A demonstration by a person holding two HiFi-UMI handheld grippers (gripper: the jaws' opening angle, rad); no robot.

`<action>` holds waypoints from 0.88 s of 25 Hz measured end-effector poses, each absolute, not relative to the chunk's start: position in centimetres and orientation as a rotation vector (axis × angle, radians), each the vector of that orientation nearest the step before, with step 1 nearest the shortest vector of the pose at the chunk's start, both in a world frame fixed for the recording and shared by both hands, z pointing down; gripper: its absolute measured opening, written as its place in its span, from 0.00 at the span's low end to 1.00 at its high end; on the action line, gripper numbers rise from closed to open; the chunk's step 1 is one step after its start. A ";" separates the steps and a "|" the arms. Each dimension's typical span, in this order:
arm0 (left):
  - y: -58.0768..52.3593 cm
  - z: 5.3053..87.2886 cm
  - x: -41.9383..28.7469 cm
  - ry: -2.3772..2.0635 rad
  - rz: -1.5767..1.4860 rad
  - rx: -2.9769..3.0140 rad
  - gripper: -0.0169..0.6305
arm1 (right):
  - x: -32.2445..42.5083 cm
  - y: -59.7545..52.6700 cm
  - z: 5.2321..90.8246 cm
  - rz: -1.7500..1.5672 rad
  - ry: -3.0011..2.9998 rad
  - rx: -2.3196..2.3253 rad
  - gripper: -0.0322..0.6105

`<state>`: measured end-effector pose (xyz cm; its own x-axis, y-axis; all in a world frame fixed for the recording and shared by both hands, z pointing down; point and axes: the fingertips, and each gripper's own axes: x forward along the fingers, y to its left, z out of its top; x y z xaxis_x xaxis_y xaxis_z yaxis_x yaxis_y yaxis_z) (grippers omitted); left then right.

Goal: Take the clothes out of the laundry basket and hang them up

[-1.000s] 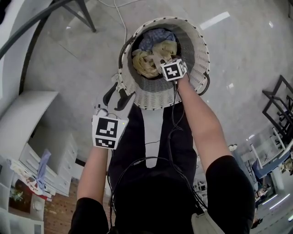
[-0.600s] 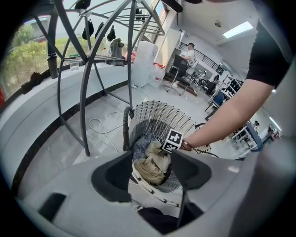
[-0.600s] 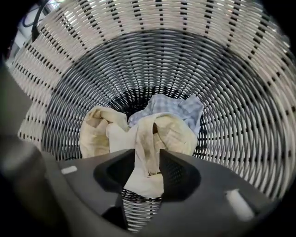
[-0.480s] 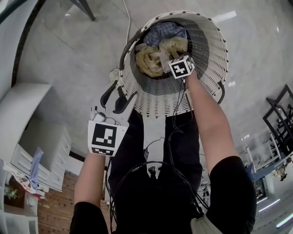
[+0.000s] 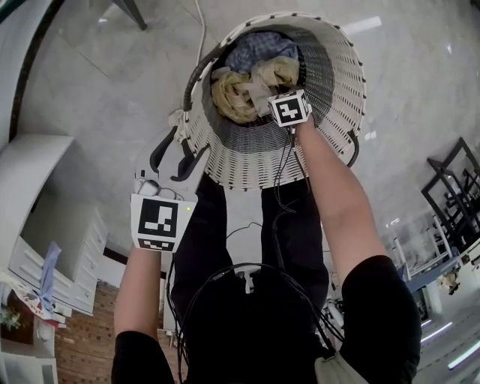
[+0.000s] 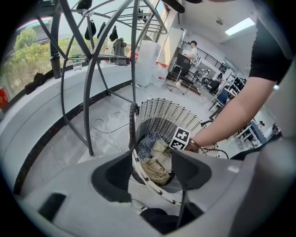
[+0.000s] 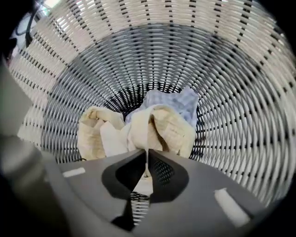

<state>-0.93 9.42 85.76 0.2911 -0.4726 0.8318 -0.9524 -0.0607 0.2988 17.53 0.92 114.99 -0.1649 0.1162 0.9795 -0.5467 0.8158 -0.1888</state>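
Note:
A white woven laundry basket stands on the grey floor, holding a cream garment and a blue one. My right gripper reaches down inside it. In the right gripper view the right gripper has just been closing, and its jaws are now pinched on a fold of the cream garment, with the blue garment behind. My left gripper hangs open outside the basket's near-left rim, holding nothing. The left gripper looks into the basket.
A dark metal drying rack with hangers rises left of the basket. A white cable lies on the floor behind it. White drawers stand at left, a black frame at right. A person stands far off.
The right gripper has sunk deeper into the basket and its jaws have closed on the cream garment. The left gripper has dropped slightly beside the rim, still open.

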 end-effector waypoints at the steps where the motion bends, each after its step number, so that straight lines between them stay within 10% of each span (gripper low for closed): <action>1: 9.2 85.4 -0.9 -1.318 0.680 1.683 0.45 | 17.3 0.9 113.9 0.615 -1.654 0.345 0.09; 22: 8.2 66.1 -1.7 -1.434 0.602 1.824 0.47 | 14.0 4.4 71.9 0.560 -2.034 0.070 0.09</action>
<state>-1.66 8.22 66.14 0.2693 -0.6197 0.7372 -0.9602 -0.1141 0.2549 14.03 4.37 71.92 -0.5124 0.1792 0.8399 -0.2762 0.8916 -0.3588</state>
